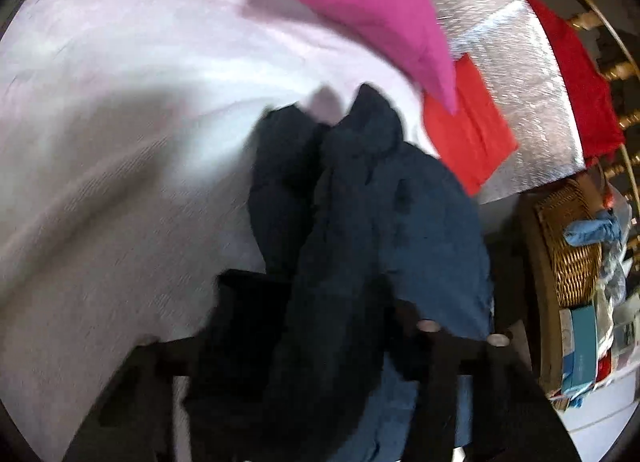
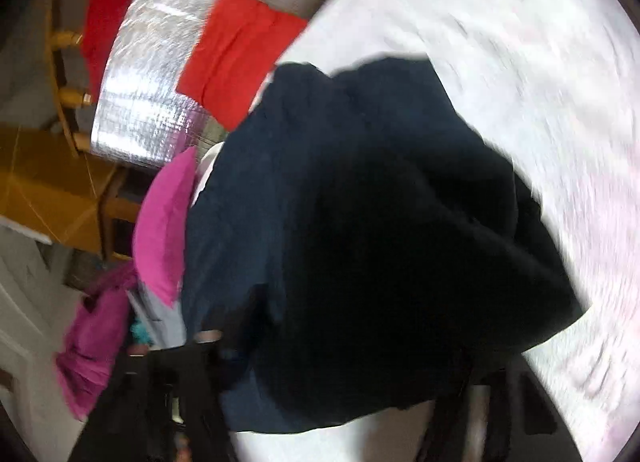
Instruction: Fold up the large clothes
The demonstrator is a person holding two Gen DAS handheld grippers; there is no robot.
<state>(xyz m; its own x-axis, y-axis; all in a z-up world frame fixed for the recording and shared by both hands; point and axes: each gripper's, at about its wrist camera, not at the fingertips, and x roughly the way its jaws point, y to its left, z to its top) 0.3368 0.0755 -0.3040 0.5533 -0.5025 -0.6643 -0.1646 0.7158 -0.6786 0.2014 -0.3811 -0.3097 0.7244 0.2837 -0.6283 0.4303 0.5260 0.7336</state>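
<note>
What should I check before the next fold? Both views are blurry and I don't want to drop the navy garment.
1. Left gripper has the navy garment: cloth hangs over its fingers, actual closure cannot tell.
2. Right gripper has the navy garment: fingers buried in cloth, cannot tell.
3. Garment spread flat: not ok, bunched.
4. Pale sheet below for laying down: ok.
5. Pink cloth and red cloth clear of the garment: ok, off to the side.
6. Sharp view: not ok, motion blur.

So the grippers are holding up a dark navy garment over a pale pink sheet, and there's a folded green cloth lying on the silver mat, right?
Not quite: the folded cloth on the silver mat is red-orange, not green, as the right wrist view shows. The dark navy garment over the pale pink sheet is as you say.
</note>
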